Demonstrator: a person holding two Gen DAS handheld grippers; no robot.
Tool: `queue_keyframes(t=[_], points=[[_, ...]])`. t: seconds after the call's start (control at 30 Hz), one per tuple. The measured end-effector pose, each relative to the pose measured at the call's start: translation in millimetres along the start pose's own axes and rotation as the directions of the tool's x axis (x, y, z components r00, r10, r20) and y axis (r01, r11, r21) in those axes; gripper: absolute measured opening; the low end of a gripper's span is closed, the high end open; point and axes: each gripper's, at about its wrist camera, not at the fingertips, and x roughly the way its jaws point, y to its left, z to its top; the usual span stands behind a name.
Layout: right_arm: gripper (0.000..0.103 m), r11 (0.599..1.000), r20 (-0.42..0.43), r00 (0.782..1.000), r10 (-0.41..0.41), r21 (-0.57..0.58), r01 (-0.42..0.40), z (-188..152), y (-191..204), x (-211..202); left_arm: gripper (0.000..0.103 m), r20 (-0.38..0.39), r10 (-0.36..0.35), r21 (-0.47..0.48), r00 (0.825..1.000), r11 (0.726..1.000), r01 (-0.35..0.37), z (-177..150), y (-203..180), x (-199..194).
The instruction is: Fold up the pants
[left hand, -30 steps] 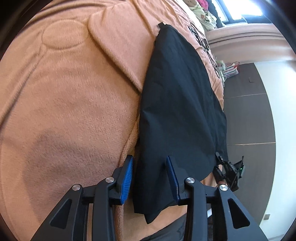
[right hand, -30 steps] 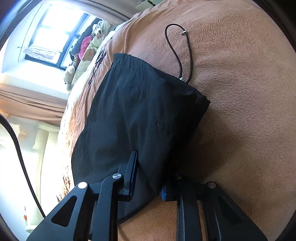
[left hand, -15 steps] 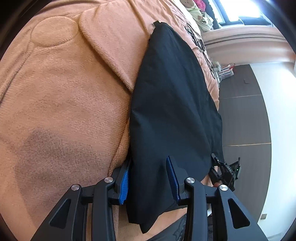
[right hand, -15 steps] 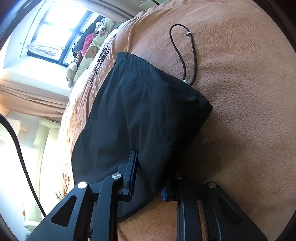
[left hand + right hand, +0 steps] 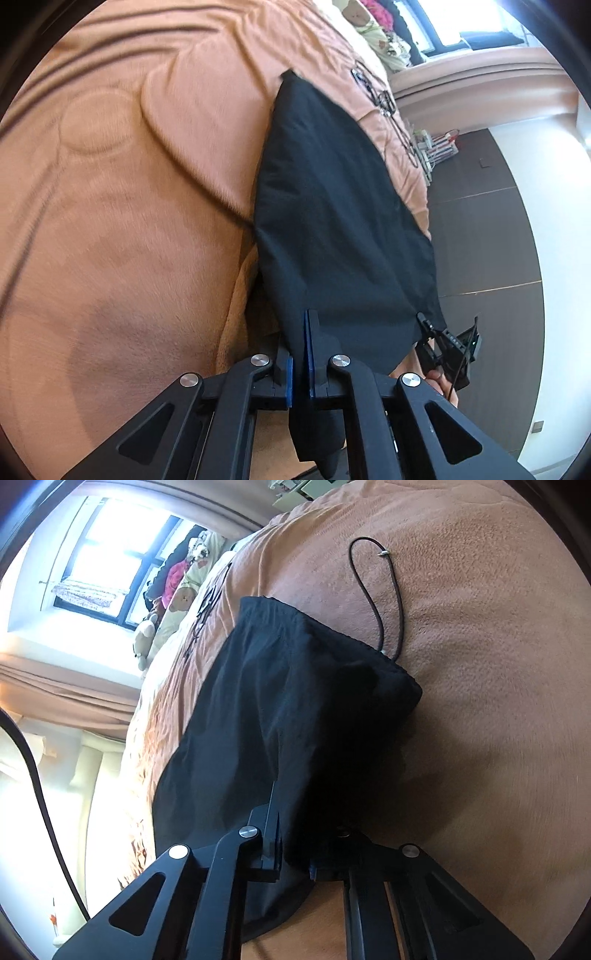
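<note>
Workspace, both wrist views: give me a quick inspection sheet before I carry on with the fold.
Surface: orange fleece blanket over a bed, wrinkled.
Job's things: black pants lying flat, near edge lifted; drawstring looped on the blanket at the waistband.
Clutter: soft toys at the far end of the bed.
Grippers: left gripper has just closed, shut on the pants' edge; right gripper has just closed on the near edge too.
Cables: black cable at the right view's left edge.
Surroundings: window, curtains, dark floor.

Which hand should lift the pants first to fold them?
Probably neither alone. Left gripper and right gripper have both just closed on the pants at the near edge, so lifting together looks best.
</note>
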Motion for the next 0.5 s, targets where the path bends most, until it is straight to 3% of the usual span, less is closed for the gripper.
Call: queue_keyframes(t=[0.2,0.5], points=[[0.005,1.000,-0.011,1.000,0.007,-0.005,-0.007,-24,13,1,0.005,0.037,0.004,0.007,0.999,1.000,-0.004,14,3,-23],[0.005,1.000,-0.035,0.999,0.008,-0.029,-0.009,-59,44,12,0.005,0.084,0.028,-0.014,0.996,1.000,-0.027,19,39,-73]])
